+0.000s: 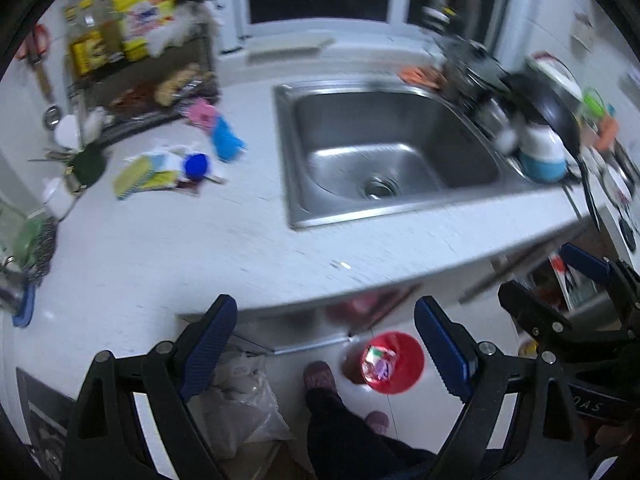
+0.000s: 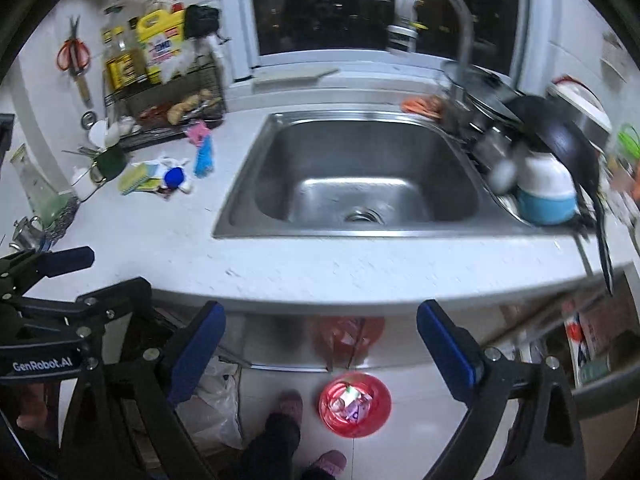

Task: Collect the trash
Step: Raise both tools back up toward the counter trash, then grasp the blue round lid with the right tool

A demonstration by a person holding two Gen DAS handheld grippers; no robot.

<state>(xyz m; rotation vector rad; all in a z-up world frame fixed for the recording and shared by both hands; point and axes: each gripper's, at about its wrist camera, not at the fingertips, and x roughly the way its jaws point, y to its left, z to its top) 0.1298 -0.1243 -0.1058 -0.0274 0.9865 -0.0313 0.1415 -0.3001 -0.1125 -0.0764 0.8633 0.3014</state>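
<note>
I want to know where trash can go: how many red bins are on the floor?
1: the red bin stands on the floor below the counter edge, right of the person's slippers, wrappers inside. Others could be hidden behind the grippers.

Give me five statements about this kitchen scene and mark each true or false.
1. The red bin on the floor holds wrappers. True.
2. The sink is full of dishes. False: its basin is bare.
3. The left gripper holds a wrapper. False: it is open, nothing between its pads.
4. The right gripper is open. True.
5. The blue cap lies in the sink. False: it lies on the counter, left of the sink.
</note>
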